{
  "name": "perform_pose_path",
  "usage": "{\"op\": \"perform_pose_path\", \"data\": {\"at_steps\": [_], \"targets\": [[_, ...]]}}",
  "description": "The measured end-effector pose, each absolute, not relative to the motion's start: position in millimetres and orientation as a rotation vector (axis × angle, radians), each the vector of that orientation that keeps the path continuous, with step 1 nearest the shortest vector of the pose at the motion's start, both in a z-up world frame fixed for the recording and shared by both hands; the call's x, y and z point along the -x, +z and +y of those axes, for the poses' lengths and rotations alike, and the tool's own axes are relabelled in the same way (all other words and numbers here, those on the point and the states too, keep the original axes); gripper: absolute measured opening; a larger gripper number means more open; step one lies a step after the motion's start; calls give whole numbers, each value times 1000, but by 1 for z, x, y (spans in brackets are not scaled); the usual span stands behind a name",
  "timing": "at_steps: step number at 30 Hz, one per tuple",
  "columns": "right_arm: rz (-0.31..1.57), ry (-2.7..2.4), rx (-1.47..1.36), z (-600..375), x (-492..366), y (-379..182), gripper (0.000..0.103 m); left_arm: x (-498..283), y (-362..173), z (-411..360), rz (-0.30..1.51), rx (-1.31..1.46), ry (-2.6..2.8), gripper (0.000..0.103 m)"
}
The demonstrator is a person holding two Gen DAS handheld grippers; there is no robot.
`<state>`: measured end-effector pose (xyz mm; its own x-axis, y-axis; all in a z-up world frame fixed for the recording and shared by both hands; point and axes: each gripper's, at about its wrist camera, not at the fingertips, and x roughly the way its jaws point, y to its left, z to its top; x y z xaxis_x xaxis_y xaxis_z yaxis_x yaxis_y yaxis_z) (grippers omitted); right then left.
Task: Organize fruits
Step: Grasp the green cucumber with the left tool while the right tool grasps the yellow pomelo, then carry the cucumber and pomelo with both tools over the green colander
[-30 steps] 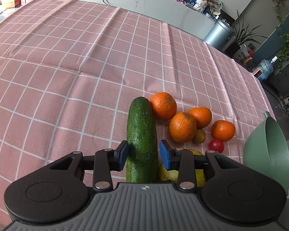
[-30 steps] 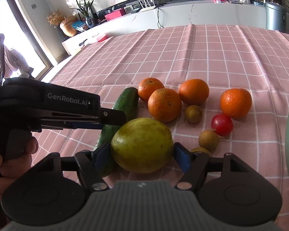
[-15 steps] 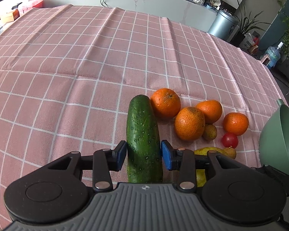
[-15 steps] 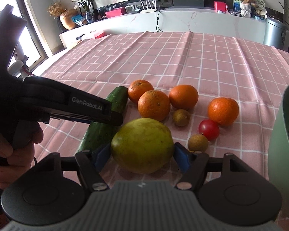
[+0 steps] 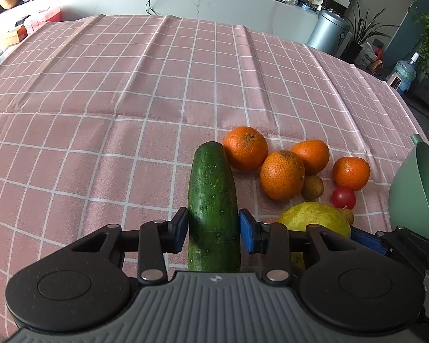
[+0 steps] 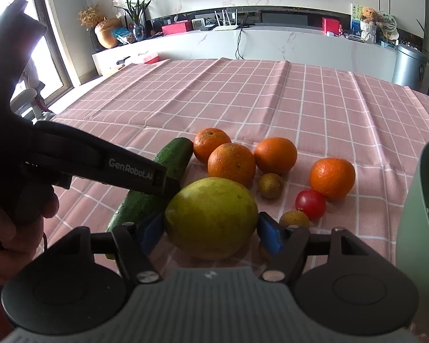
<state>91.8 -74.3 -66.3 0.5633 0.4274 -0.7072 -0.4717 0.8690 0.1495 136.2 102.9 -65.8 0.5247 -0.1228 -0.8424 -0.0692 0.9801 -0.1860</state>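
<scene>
My left gripper point(image 5: 213, 230) is shut on a dark green cucumber point(image 5: 213, 200), its blue pads against both sides. My right gripper point(image 6: 211, 233) is shut on a large yellow-green fruit point(image 6: 211, 217), lifted above the cloth; the fruit also shows in the left wrist view point(image 5: 314, 218). Several oranges point(image 6: 231, 164) lie on the pink checked cloth point(image 6: 243, 100), with a red tomato point(image 6: 311, 203) and small brown fruits point(image 6: 270, 185). The cucumber point(image 6: 173, 154) and left gripper body show at left in the right wrist view.
A green colander point(image 6: 423, 214) stands at the right edge of the table, also in the left wrist view point(image 5: 414, 194). A white counter with boxes and a metal bin lies beyond the table's far edge.
Both grippers have risen and tilted back while holding their items. The left pads now press the cucumber. The fruit stays in the right gripper.
</scene>
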Motion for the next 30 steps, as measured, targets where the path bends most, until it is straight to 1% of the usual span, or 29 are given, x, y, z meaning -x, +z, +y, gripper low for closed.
{"op": "perform_pose_path", "data": {"at_steps": [8,13,17,22,30], "targets": [[777,540,96,-83,-72,-50,67,-117,-58,100,1034,199,-17,42],[757,519,91,-97,-59,-37,67,-102,-44,99,993,228,-36,42],[739,495,78,-116,-48,-25,67,-90,-26,79,938,170,-61,42],[705,451,111,-142,-37,-8,67,-77,0,55,864,187,-129,42],[685,354,109,-201,-36,19,67,-84,42,-2,773,211,-271,42]]}}
